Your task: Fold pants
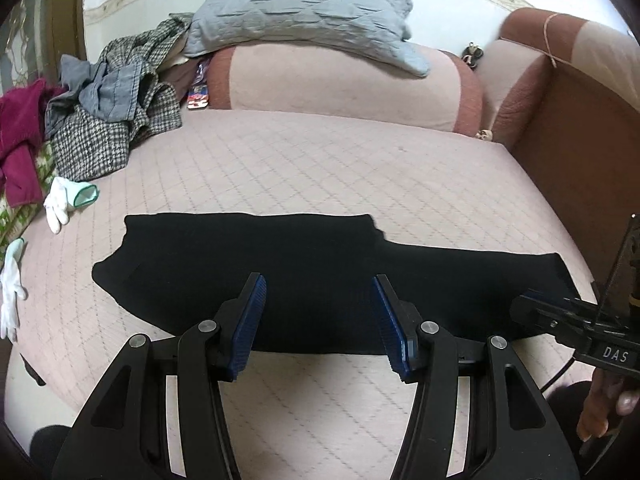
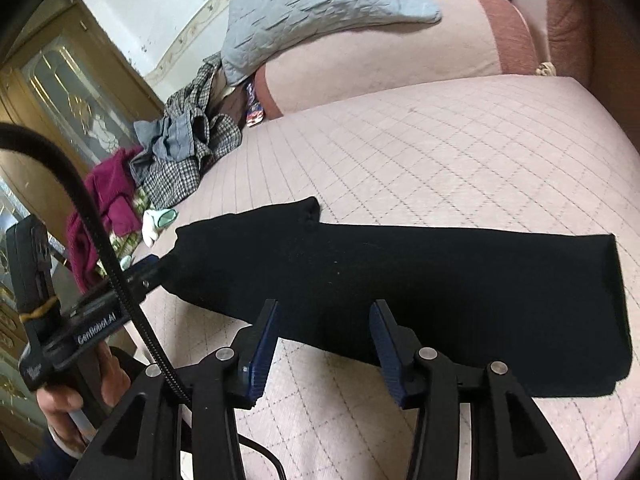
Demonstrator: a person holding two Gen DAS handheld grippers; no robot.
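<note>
Black pants (image 1: 280, 276) lie folded into a long flat strip across the pink quilted sofa seat (image 1: 320, 168); they also show in the right wrist view (image 2: 420, 288). My left gripper (image 1: 318, 286) is open and empty, its blue pads (image 1: 256, 312) just above the pants' near edge. My right gripper (image 2: 324, 312) is open and empty, over the near edge further right. The right gripper's tip (image 1: 532, 300) shows at the pants' right end in the left view. The left gripper's tip (image 2: 150, 266) shows at the pants' left end in the right view.
A pile of clothes (image 1: 112, 120) with a maroon garment (image 1: 20, 136) lies at the seat's far left. Two white gloves (image 1: 60, 200) lie near it. A grey pillow (image 1: 304, 8) rests on the backrest. The brown armrest (image 1: 580, 152) bounds the right side.
</note>
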